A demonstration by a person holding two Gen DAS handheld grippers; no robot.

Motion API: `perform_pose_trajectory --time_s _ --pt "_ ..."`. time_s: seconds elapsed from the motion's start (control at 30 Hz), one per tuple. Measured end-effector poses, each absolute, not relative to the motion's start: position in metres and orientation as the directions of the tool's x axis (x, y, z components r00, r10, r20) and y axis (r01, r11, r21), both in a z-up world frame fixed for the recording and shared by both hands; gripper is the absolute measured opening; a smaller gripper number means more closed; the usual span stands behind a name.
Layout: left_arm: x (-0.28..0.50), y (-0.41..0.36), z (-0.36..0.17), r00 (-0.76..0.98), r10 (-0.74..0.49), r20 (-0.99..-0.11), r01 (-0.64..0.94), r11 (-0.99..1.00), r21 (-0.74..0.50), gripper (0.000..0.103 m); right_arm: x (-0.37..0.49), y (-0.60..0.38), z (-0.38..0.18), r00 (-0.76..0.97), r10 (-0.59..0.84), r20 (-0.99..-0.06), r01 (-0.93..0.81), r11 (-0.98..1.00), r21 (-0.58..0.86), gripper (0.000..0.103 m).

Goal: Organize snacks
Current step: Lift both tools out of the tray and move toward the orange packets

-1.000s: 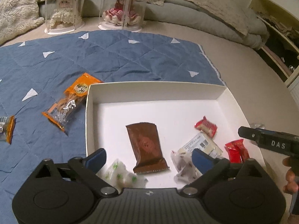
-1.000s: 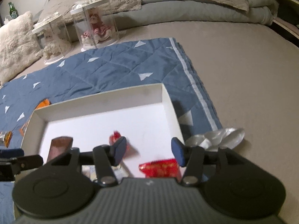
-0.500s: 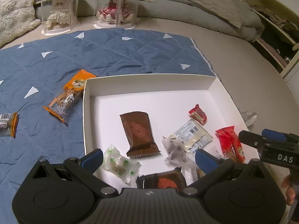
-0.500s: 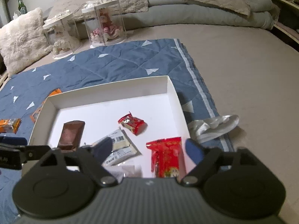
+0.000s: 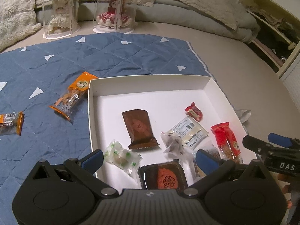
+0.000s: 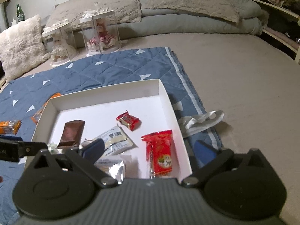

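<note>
Status at this moment: shallow white cardboard tray (image 5: 90, 112) resting on blue quilted mat with white triangles (image 5: 112, 56); more of tray interior in both views than one second ago, near-edge contents newly exposed, consistent with both tools drawn back and upward.

Left gripper (image 5: 150, 158): blue-padded fingers spread wide, nothing between them; hovering over near edge of tray. Right gripper (image 6: 150, 148): likewise wide apart and empty; left finger over tray interior, right finger outside tray's right wall.

Tray contents: brown foil pouch (image 5: 139, 129) near centre; small red wrapped candy (image 5: 194, 111) toward far right; white labelled sachet with barcode (image 5: 189, 134) beside it; long red snack packet (image 5: 226, 142) along right wall; clear wrapper with green print (image 5: 121, 154) at near left; black plastic cup with orange-red seal (image 5: 165, 176) at near edge, absent from left view one second ago; crumpled clear wrapper (image 5: 172, 143) between pouch and sachet.

Outstanding: orange-and-clear noodle-snack packet (image 5: 72, 98) on mat, just beside tray's left wall; second orange-edged packet (image 5: 10, 122) further left, well apart from tray.

Assessment: deposit judged complete; both tools free; task partly done, two packets remaining outside. Next pick probably nearer orange packet with left gripper; thin crinkly film, hence low approach and pinch across narrow width advised.

Background: two clear cylindrical doll cases (image 5: 114, 11) against bedding; crumpled silvery wrapper (image 6: 202, 121) on floor right of mat.
</note>
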State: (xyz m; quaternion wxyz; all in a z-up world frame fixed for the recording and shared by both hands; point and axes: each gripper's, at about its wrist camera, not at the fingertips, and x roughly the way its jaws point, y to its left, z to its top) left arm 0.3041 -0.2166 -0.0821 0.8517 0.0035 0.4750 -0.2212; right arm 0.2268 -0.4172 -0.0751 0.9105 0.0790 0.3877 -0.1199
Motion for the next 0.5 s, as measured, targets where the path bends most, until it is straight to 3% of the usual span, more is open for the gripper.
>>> perform_pose_trajectory --time_s 0.5 --pt "0.304 -0.155 -0.078 0.479 -0.370 -0.796 0.343 0.914 -0.218 0.103 0.236 -0.381 -0.078 0.687 -0.131 -0.714 0.252 0.966 0.065 0.103"
